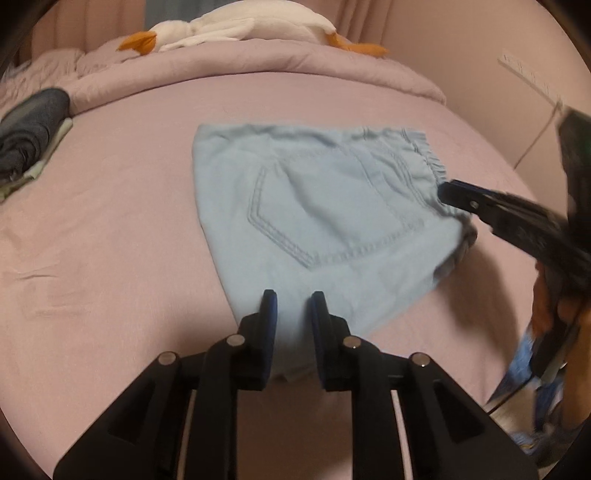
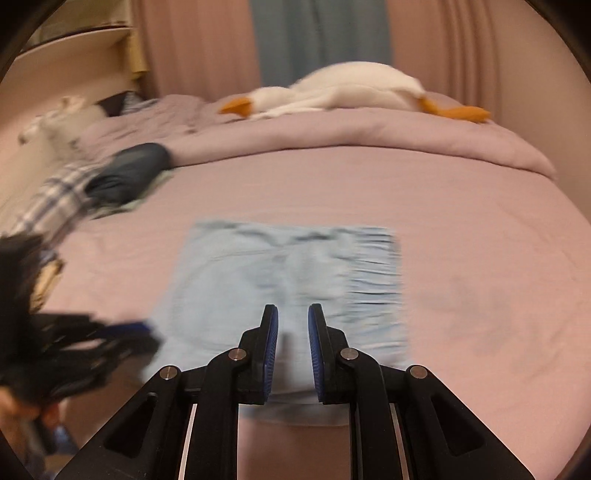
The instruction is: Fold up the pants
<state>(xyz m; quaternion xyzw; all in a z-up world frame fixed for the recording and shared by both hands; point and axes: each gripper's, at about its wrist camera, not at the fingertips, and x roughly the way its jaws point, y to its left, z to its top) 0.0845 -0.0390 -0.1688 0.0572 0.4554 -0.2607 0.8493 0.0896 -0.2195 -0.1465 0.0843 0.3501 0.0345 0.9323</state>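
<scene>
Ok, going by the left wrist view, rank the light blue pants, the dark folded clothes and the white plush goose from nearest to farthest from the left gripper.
1. Light blue pants: folded, directly ahead, their near edge between the left gripper fingers.
2. Dark folded clothes: far left, mid-bed.
3. White plush goose: farthest, lying on the rolled duvet at the back.

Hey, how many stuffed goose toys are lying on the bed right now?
1. The white plush goose with orange beak and feet lies stretched across the rumpled lilac comforter at the far end of the bed; others may be hidden out of view.
</scene>
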